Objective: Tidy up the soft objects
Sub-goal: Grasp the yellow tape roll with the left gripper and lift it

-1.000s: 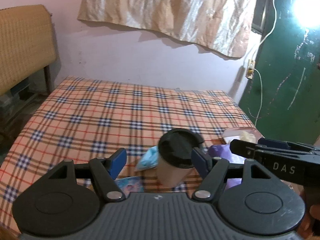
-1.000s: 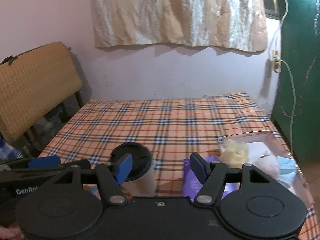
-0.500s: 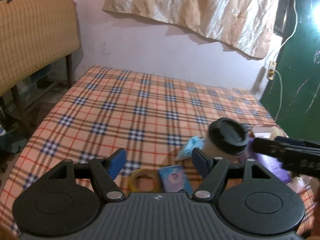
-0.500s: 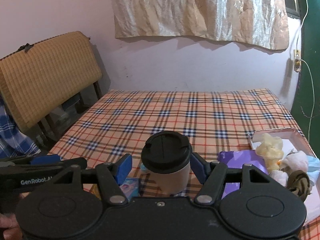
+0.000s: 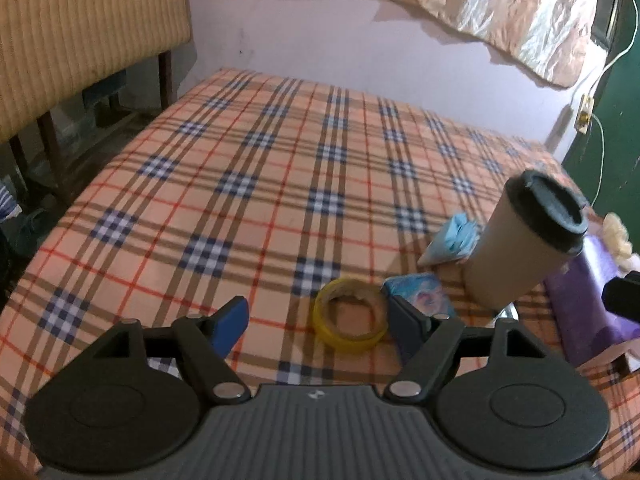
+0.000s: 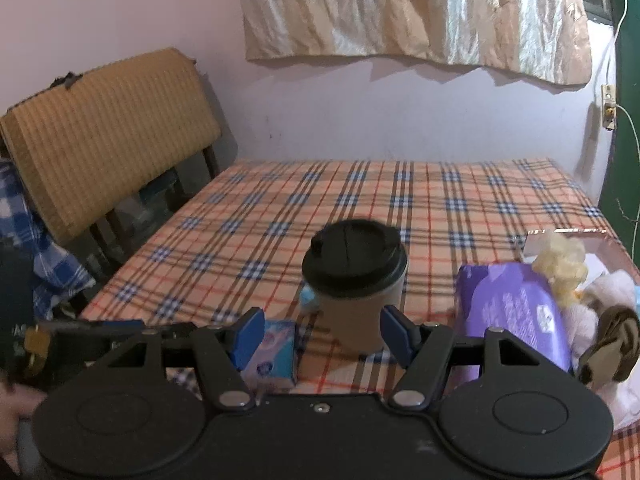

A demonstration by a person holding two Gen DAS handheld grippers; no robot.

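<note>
My left gripper (image 5: 316, 324) hovers low over the plaid bedspread (image 5: 248, 184), its jaws opening; a yellow tape roll (image 5: 350, 322) lies between the fingertips, untouched. Right of it are a blue tissue pack (image 5: 418, 294), a light blue mask (image 5: 454, 238), a brown paper cup with a black lid (image 5: 516, 252) and a purple wipes pack (image 5: 584, 300). My right gripper (image 6: 322, 334) is open, and the cup (image 6: 354, 300) stands upright just beyond its fingertips. A tray (image 6: 568, 233) at the right holds a yellow fluffy thing (image 6: 562, 270), white soft items (image 6: 608, 292) and a brown cloth (image 6: 612, 344).
A chair with a woven tan back (image 6: 108, 128) stands off the bed's left side. A pale wall with a hanging cloth (image 6: 400, 8) closes the far end, and a green door (image 5: 616, 92) is at the right. Blue checked fabric (image 6: 24, 240) hangs at the left.
The left gripper swung left and down: the cup slid from between its fingers to the right, and the tape roll came between them. The right gripper moved up to the cup.
</note>
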